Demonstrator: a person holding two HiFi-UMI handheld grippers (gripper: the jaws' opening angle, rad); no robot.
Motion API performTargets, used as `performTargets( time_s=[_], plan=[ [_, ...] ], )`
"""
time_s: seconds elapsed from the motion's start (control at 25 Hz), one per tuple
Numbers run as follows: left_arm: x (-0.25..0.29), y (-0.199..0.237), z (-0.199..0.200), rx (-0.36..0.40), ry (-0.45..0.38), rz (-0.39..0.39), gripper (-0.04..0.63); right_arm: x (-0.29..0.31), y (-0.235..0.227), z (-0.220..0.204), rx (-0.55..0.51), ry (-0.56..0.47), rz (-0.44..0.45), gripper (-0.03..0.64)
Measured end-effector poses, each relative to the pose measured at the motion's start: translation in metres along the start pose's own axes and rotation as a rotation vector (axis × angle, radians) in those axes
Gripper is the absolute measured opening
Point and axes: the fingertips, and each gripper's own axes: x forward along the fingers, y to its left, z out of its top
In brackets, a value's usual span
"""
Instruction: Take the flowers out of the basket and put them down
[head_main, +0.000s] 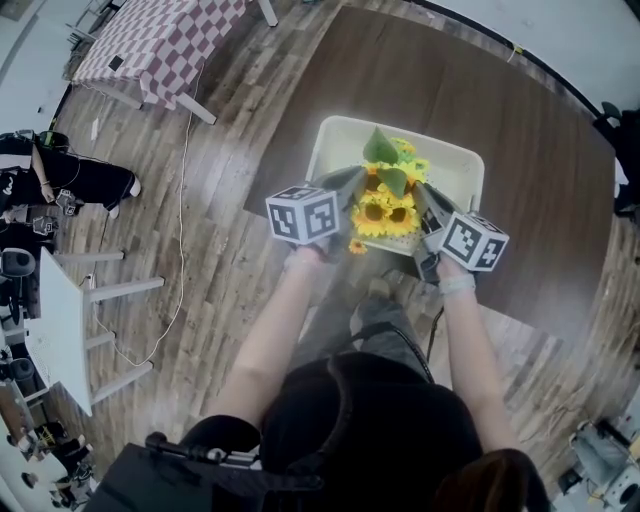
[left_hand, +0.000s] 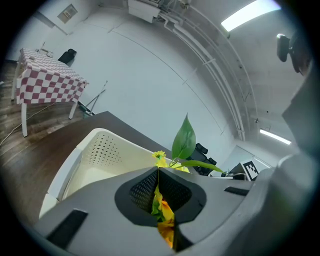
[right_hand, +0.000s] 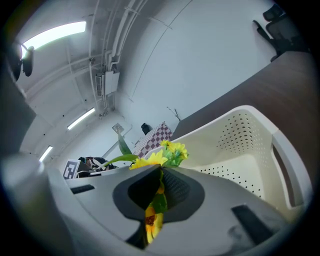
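1. The flowers (head_main: 385, 200), a bunch of yellow sunflowers with green leaves, sit over the near half of the white basket (head_main: 455, 165). From the head view they look close to the rim on the person's side.
2. The bunch runs roughly away from the person, with the tallest leaf pointing to the far side of the basket and one small bloom hanging nearest the body. I can't tell whether the stems have cleared the basket, because the blooms cover them.
3. The flowers lie directly between the two tools, so neither hand is nearer.
4. The left tongs (head_main: 352, 190) come in from the bunch's left flank and are clamped on it. Their own view shows petals and a leaf pinched in the thin seam between the jaws.
5. The right tongs (head_main: 428, 205) mirror that from the right flank. They are likewise closed on a bloom and a leaf, with more heads poking out above the jaws.
6. Both tools slope gently downward and converge on the bunch from either side.
7. The basket stands on the dark desk (head_main: 540, 200), which has bare surface to its right and beyond it. I'd judge that the coming move depends on carrying the bunch sideways past the rim to that surface with both grips kept together.
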Motion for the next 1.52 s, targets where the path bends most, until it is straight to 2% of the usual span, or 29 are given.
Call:
performTargets(
  time_s=[0.52, 1.52],
  plan=[
    [-0.011, -0.018, 0.021, 0.053, -0.100, -0.029, 0.003, -0.011, 0.022, 0.018, -0.035, -0.098, 0.042, 0.006],
    [-0.019, -0.074, 0.040, 0.128, -0.190, -0.136, 0.003, -0.058, 0.041, 0.041, -0.083, -0.231, 0.032, 0.005]
  ],
)
